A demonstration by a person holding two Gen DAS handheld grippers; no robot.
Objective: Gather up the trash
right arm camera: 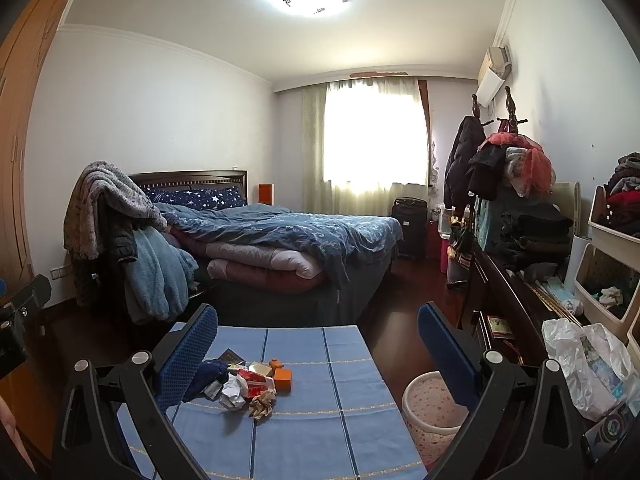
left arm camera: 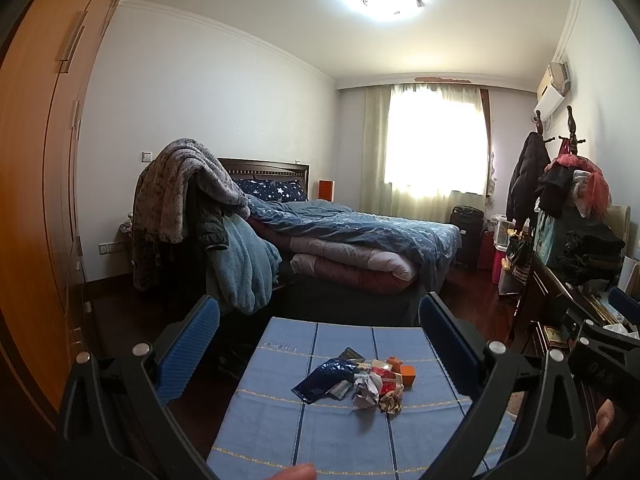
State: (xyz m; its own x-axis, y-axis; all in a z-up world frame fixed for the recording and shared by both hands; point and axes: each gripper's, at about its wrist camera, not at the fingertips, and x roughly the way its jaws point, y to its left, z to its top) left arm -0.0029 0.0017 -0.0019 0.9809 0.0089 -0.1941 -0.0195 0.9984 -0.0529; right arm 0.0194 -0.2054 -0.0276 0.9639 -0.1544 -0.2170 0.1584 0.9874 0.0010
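1. Left wrist view: the left tool (left arm camera: 318, 334), black-framed with two blue ribbed fingers (left arm camera: 188, 350), hangs level above the near end of the bench draped in a blue striped cloth (left arm camera: 280, 420), its jaws spread wide and holding nothing.
2. Right wrist view: the right tool (right arm camera: 318, 344) is likewise spread wide and empty, held level over the right side of the same bench; its left finger stands in front of the heap's left edge, and whether they touch cannot be told.
3. A fingertip shows at the bottom edge of the left view, and part of a hand (left arm camera: 604, 436) at its lower right.
4. The trash, a small heap of crumpled wrappers and paper (left arm camera: 360, 380), lies loose near the middle of the cloth, clear of both tools in the left view.
5. In the heap: one dark blue foil packet (left arm camera: 320, 378), one white crumpled paper (right arm camera: 232, 392), one brown crumpled paper ball (right arm camera: 262, 404), one small orange box (right arm camera: 282, 379); the rest is too jumbled to count.
6. One round pale speckled waste bin (right arm camera: 430, 412) stands on the dark wooden floor just beside the bench's right edge; nothing can be seen inside it.
7. One white plastic bag (right arm camera: 584, 364) sits on the dark sideboard at right, with something printed inside.
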